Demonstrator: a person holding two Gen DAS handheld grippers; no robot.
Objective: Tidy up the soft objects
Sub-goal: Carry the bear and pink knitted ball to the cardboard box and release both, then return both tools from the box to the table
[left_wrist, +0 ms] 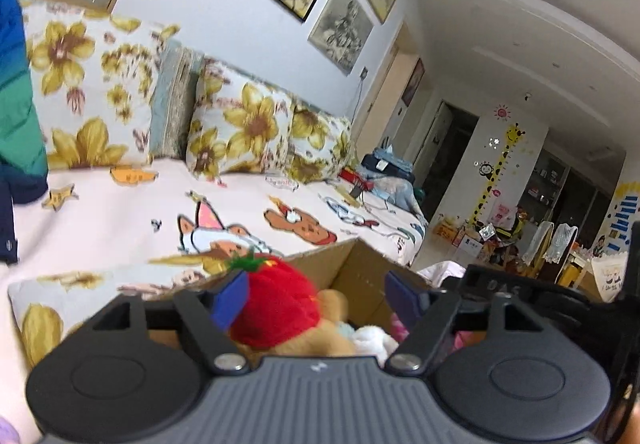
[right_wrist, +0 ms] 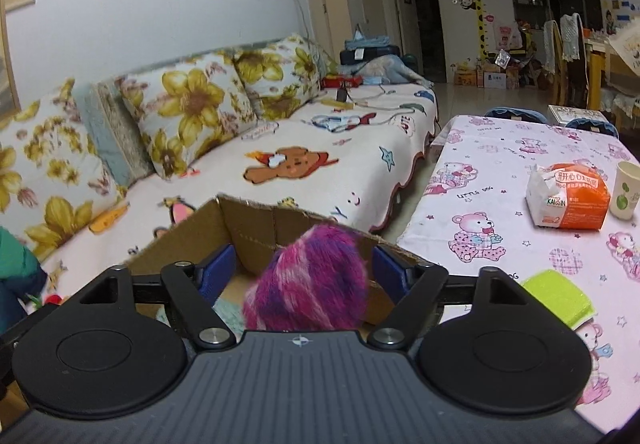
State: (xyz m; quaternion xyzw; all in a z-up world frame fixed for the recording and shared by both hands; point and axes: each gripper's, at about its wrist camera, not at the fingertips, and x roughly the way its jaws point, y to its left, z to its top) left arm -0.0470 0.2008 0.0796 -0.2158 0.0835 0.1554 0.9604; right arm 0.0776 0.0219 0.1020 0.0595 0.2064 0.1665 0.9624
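A brown cardboard box (left_wrist: 360,264) stands open in front of the sofa and also shows in the right wrist view (right_wrist: 256,224). In the left wrist view my left gripper (left_wrist: 316,298) is open over the box, with a red strawberry plush (left_wrist: 276,304) against its left finger, above a tan plush (left_wrist: 316,340) and a white one (left_wrist: 372,338). In the right wrist view my right gripper (right_wrist: 302,270) is open over the box, with a fluffy pink and purple plush (right_wrist: 312,280) between its fingers, touching neither.
A sofa with a cartoon cover (right_wrist: 320,164) and flowered pillows (right_wrist: 188,112) runs along the wall. To the right, a table with a pink bear cloth (right_wrist: 500,172) holds a tissue pack (right_wrist: 568,196), a paper cup (right_wrist: 626,190) and a green sponge (right_wrist: 556,298).
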